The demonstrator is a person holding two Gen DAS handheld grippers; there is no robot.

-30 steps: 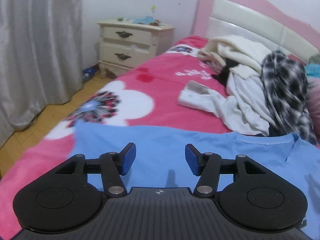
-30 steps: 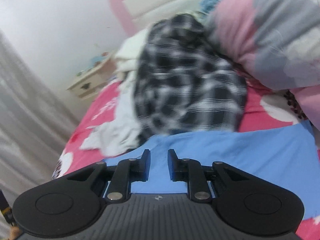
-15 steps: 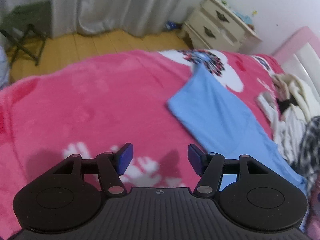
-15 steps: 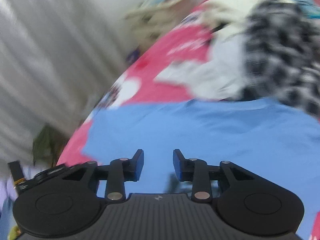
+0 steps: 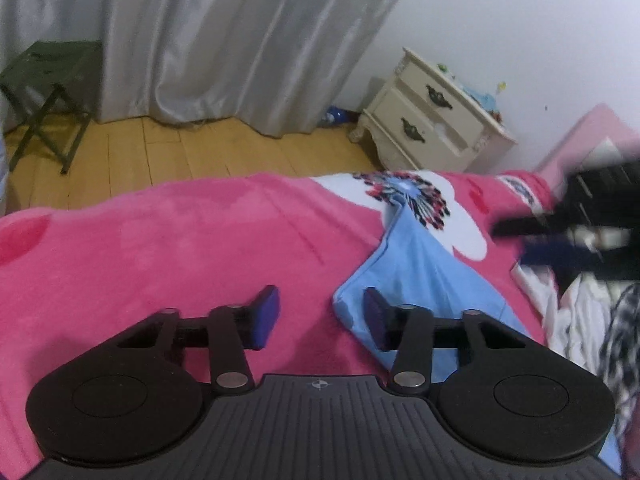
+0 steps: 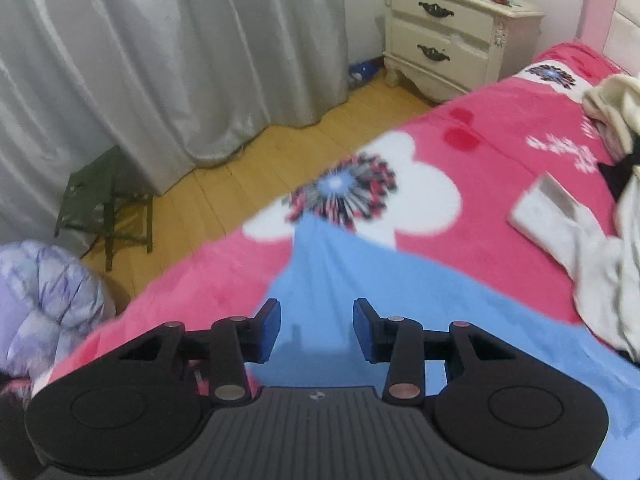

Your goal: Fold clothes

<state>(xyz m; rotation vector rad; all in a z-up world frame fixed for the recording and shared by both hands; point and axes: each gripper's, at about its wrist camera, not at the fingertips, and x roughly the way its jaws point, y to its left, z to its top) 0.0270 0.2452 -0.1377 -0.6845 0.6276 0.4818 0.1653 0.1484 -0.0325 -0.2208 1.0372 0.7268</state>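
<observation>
A light blue shirt [image 5: 420, 268] lies spread flat on the pink flowered blanket [image 5: 180, 248]. My left gripper [image 5: 320, 314] is open just above the blanket, its right pad beside the shirt's near corner. My right gripper [image 6: 316, 330] is open and hovers over the blue shirt [image 6: 360, 276], nothing between its fingers. In the left wrist view the right gripper [image 5: 568, 228] shows as a dark blur at the right edge.
A heap of white, cream and plaid clothes [image 6: 600, 216] lies toward the headboard. A cream nightstand [image 6: 452, 36], grey curtains [image 6: 160, 60], a green folding stool [image 6: 106, 204] and wood floor lie beyond the bed. A pale quilted bundle [image 6: 44, 292] sits at the left.
Both grippers swung left, away from the clothes heap toward the shirt's lower edge. The left one came closer to the shirt's corner. The right one opened wider.
</observation>
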